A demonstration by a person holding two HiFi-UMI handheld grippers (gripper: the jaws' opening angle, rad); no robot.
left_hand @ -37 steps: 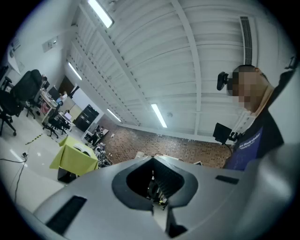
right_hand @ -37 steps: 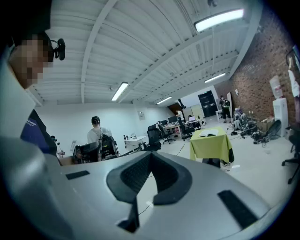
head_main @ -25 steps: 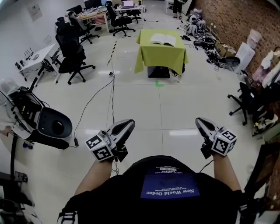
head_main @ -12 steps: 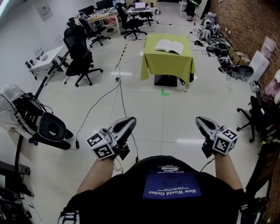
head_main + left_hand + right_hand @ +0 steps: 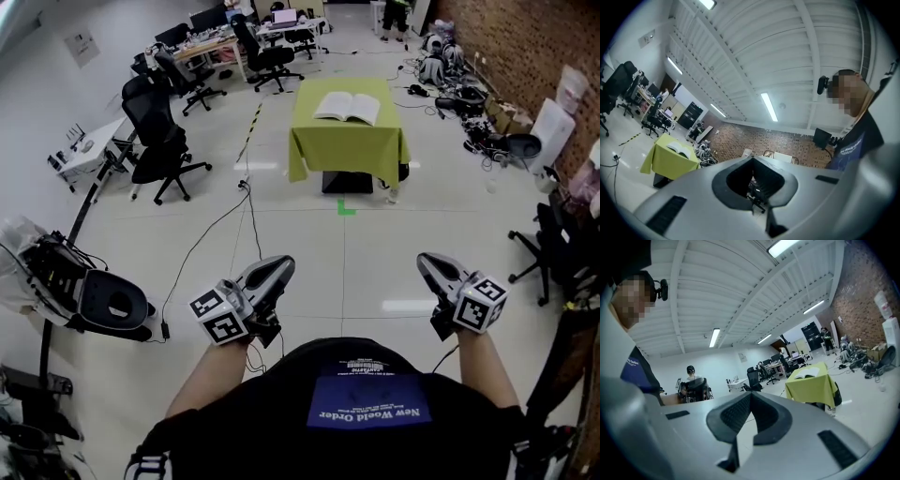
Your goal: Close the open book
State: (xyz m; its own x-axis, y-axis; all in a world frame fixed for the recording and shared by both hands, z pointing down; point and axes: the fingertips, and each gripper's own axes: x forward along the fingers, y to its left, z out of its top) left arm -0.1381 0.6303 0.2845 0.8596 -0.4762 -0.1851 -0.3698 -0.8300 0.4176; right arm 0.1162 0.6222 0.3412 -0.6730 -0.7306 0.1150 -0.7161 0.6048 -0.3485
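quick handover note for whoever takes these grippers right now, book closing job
Left gripper: shut, empty, held low in front of the body.
Right gripper: shut, empty, held at the same height.
Book: lies open on the green-covered table, well ahead across the floor, out of reach from here.
Done: nothing yet, the book is untouched.
Left: walk up to the table, then fold one half of the book over to close it.

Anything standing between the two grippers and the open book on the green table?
Nothing visible does. Only bare floor lies between the left gripper, the right gripper and the table with the open book. A cable lies flat, left of that line; the office chair stands well aside.
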